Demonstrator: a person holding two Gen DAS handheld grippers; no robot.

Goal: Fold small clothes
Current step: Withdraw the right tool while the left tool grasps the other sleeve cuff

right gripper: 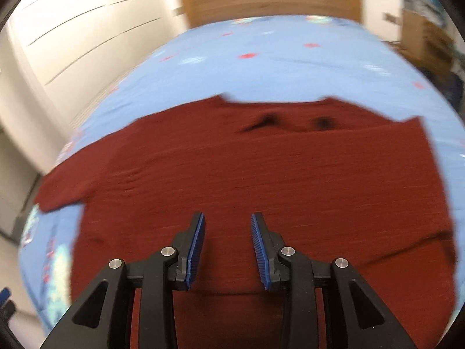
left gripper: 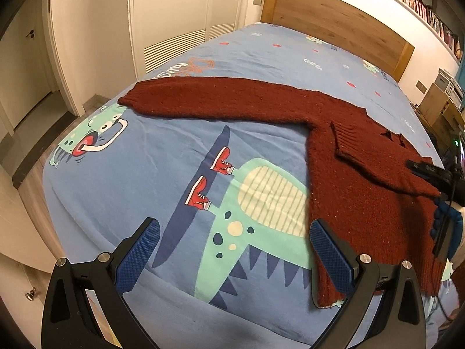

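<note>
With both sets of jaws released and empty, the left gripper [left gripper: 234, 250] and right gripper [right gripper: 228, 250] are poised over the dark red knitted sweater [left gripper: 363, 174] on the blue dinosaur-print bed [left gripper: 162, 151]; one sleeve is judged folded, so the sleeve [left gripper: 209, 99] outstretched toward 10 o'clock must be grasped next.

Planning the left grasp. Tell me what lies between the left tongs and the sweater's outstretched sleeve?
Only bare dinosaur-print bedsheet separates the left tongs from the sleeve, as the left wrist view shows.

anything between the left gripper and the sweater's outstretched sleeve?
Nothing visible. The left gripper is open over bare dinosaur-print bedsheet; the dark red sweater lies flat, its sleeve stretched across the sheet with nothing on it.
</note>
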